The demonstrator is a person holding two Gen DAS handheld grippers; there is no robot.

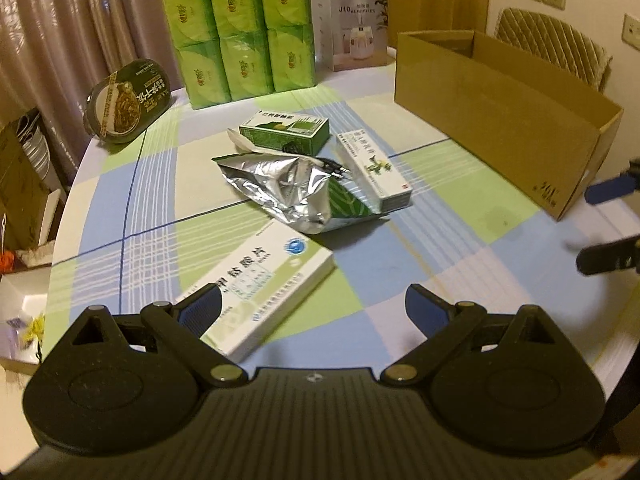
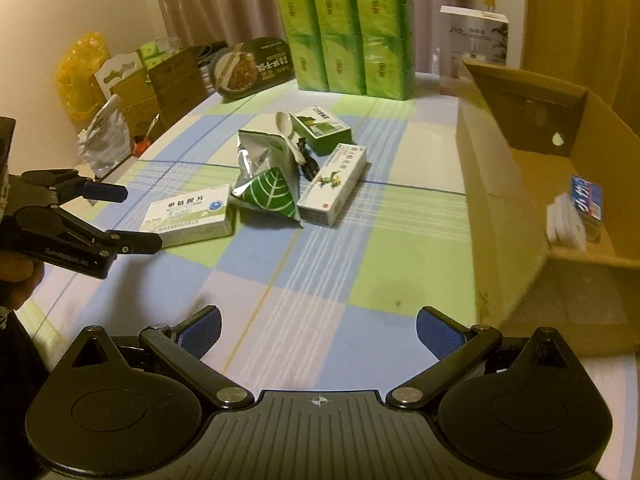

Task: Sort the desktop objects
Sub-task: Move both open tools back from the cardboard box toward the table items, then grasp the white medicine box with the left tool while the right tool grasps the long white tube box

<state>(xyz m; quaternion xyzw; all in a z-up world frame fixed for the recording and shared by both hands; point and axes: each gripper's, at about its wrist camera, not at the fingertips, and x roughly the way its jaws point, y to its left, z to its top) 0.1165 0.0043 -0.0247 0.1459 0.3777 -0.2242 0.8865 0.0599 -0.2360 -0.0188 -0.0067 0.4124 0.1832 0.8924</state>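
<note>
Both grippers are spread wide with nothing between the fingers. The left gripper [image 1: 314,308] sits at the bottom of its frame with its left finger over the near end of a white medicine box [image 1: 260,292], which lies flat on the checked tablecloth [image 1: 420,248] just above the fingers; in the right wrist view the same box [image 2: 188,216] lies left of centre, right beside the left gripper's tips. The right gripper [image 2: 318,330] hovers over bare cloth at the lower middle of its frame. At frame centre lies a loose cluster: a crumpled foil pouch [image 1: 296,188] with a green leaf print, a long white-and-green carton [image 1: 376,168] touching its right edge, a small green box [image 1: 286,132] behind it, and a white plastic spoon [image 2: 286,136] resting across the pouch and green box. The open cardboard box [image 1: 500,120] at the right of frame looks like the destination; the right wrist view shows a blue-labelled packet [image 2: 584,204] already inside. The white box is probably light and stiff, with smooth card faces; closing across its narrow width near the middle should hold it squarely. The pouch is soft and slippery, so it would want a pinch on a folded edge. The spoon is thin and likely to slide off if the pouch is disturbed.
</note>
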